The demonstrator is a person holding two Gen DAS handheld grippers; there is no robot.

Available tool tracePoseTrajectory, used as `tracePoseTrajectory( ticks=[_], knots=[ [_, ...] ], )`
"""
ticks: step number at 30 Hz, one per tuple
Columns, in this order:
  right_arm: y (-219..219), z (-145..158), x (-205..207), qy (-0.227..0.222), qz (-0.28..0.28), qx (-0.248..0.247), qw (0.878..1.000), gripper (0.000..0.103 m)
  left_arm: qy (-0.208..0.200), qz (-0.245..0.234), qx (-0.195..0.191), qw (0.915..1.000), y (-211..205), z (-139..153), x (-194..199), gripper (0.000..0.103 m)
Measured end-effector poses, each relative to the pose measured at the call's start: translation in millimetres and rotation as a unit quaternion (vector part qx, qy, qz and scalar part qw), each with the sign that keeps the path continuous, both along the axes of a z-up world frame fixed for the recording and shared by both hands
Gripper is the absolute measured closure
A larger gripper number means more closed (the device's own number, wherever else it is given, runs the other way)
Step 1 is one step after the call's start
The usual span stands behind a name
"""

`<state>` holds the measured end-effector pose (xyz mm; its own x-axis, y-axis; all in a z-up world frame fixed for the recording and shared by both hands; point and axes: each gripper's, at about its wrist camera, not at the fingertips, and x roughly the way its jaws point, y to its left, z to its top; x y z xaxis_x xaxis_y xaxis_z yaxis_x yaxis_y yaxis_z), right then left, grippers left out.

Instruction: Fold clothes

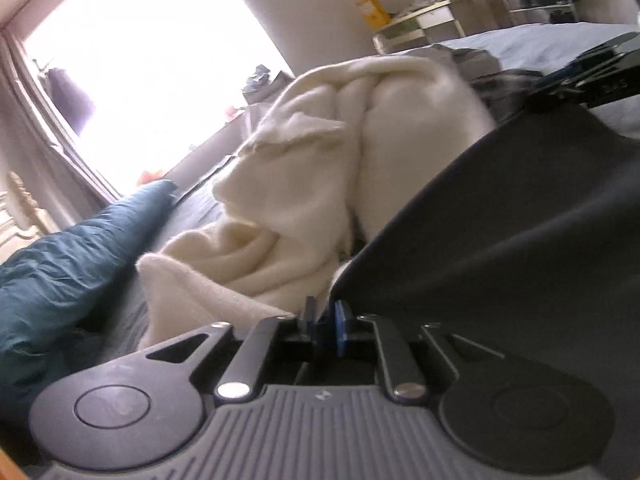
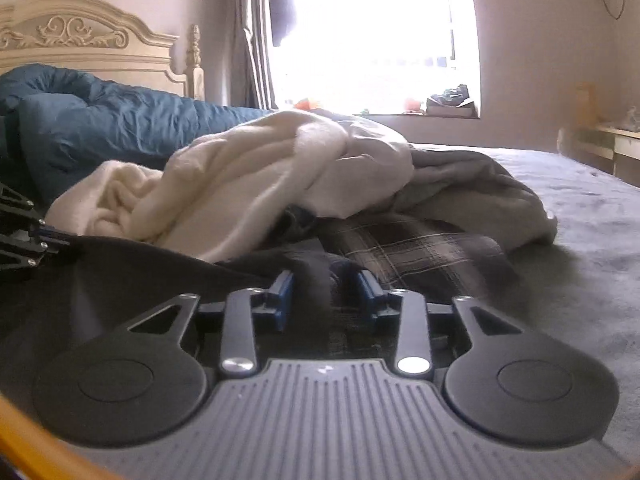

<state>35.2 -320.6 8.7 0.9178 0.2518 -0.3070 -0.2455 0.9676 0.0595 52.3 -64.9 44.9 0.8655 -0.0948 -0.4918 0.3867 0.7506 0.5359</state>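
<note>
A dark grey garment [image 1: 500, 220] lies stretched over the bed, and my left gripper [image 1: 325, 318] is shut on its edge, pads nearly together with the cloth pinched between them. In the right wrist view the same dark garment [image 2: 120, 272] spreads out low on the left. My right gripper [image 2: 325, 294] stands open around a raised fold of it; the blue pads [image 2: 285, 294] show a gap beside the cloth. The left gripper [image 2: 24, 236] shows at that view's left edge. Behind lies a crumpled cream garment [image 1: 312, 168] [image 2: 240, 184].
A dark plaid garment [image 2: 420, 248] and a grey one [image 2: 472, 184] lie right of the cream pile on the grey bed sheet [image 2: 580, 240]. A blue duvet [image 2: 112, 120] runs along the carved headboard [image 2: 80, 40]. A bright window and a side table [image 1: 424, 20] stand beyond.
</note>
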Motion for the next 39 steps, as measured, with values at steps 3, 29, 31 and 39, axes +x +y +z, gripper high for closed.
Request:
tracePoseTrajectory(
  ticks=[3, 29, 31, 39],
  knots=[
    [0, -1, 0, 0.0, -0.003, -0.004, 1.0, 0.066, -0.008, 0.004, 0.002, 1.0, 1, 6, -8, 0.054],
    [-67, -1, 4, 0.029, -0.025, 0.174, 0.984, 0.022, 0.17, 0.136, -0.228, 0.9489, 114, 71, -89, 0.038],
    [-61, -1, 7, 0.041, -0.01, 0.161, 0.986, 0.021, 0.173, 0.198, -0.295, 0.9186, 175, 76, -97, 0.038],
    [-42, 8, 2, 0.036, 0.002, 0.105, 0.994, 0.021, 0.172, 0.308, -0.425, 0.8337, 299, 46, -94, 0.039]
  ],
)
